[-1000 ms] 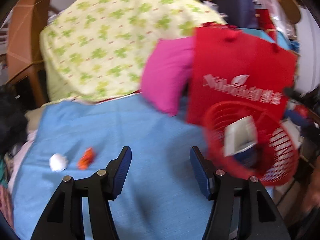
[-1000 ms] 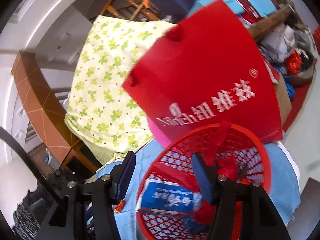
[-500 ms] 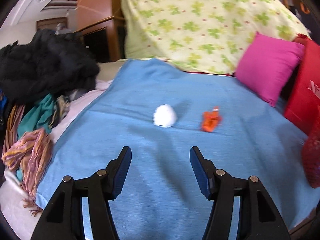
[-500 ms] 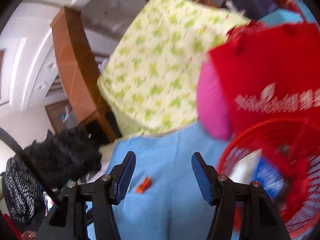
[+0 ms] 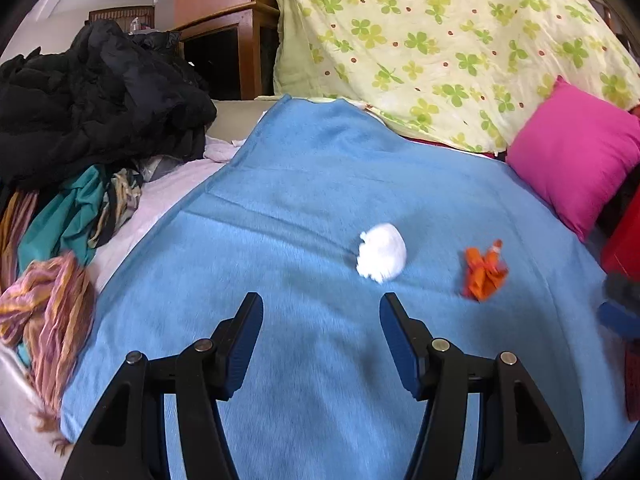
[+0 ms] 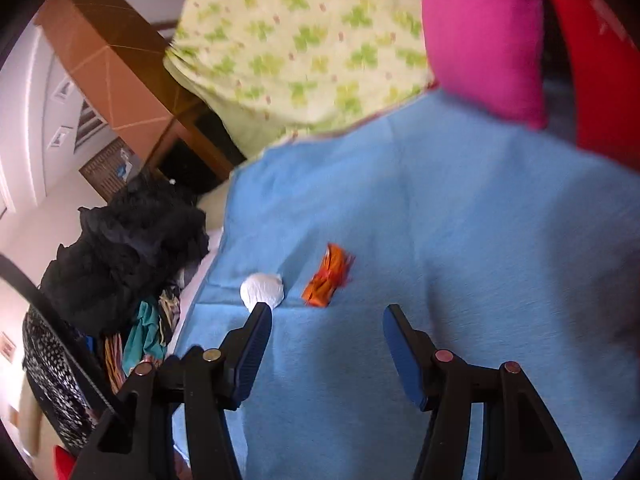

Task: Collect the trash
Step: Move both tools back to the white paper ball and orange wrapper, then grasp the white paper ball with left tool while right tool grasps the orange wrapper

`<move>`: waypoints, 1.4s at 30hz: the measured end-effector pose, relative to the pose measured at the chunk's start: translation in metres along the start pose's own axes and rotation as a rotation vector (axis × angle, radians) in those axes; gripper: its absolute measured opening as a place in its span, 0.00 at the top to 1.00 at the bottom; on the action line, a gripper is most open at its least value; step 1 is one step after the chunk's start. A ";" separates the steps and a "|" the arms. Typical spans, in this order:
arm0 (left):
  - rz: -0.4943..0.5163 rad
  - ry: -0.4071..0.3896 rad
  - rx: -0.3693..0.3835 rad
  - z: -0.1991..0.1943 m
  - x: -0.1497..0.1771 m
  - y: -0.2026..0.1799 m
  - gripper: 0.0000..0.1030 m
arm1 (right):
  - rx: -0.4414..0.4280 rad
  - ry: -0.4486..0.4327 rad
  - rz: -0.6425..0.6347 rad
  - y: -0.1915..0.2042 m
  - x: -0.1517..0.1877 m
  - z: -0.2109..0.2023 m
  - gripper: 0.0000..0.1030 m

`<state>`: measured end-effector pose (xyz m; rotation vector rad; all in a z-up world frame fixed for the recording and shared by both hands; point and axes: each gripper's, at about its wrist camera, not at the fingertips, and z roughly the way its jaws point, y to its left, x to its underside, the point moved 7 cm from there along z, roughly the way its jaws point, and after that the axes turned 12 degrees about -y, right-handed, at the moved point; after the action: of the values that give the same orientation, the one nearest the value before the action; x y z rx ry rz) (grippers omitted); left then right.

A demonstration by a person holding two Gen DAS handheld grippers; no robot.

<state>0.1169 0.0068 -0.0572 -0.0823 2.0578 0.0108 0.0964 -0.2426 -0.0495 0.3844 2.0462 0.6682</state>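
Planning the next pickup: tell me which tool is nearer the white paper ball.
Left, though not by much. The left tool is just short of the white paper ball; the right tool has it beyond its left fingertip.

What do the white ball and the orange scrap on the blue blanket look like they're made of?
White ball: probably crumpled tissue or paper, matte, with soft ragged folds. Orange scrap: likely a thin wrapper, film or paper, sharply creased and twisted; any gloss is unclear. Blanket: fuzzy, napped fabric.
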 end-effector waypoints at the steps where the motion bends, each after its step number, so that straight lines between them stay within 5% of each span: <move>1: -0.008 0.005 -0.002 0.006 -0.002 0.001 0.40 | 0.000 0.004 -0.001 0.001 0.000 0.010 0.42; 6: -0.008 0.009 0.006 0.033 -0.010 0.003 0.40 | -0.015 0.046 0.028 0.008 -0.001 0.057 0.55; 16: -0.045 0.039 0.110 0.071 -0.019 -0.010 0.40 | 0.050 0.170 0.113 -0.004 0.015 0.134 0.55; 18: -0.043 0.058 0.131 0.083 -0.016 -0.016 0.40 | 0.062 0.176 0.099 -0.004 0.018 0.141 0.62; 31: -0.039 0.148 0.237 0.119 -0.001 -0.054 0.40 | 0.076 0.128 0.057 -0.013 0.005 0.118 0.68; 36: -0.063 0.169 0.267 0.117 -0.001 -0.056 0.70 | 0.078 0.097 0.013 -0.008 -0.004 0.101 0.68; 42: -0.061 0.123 0.254 0.099 -0.015 -0.053 0.73 | 0.076 0.046 -0.050 0.002 -0.013 0.076 0.68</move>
<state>0.2141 -0.0414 -0.0893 0.0119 2.1612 -0.2993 0.1677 -0.2241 -0.0719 0.3632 2.1223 0.5749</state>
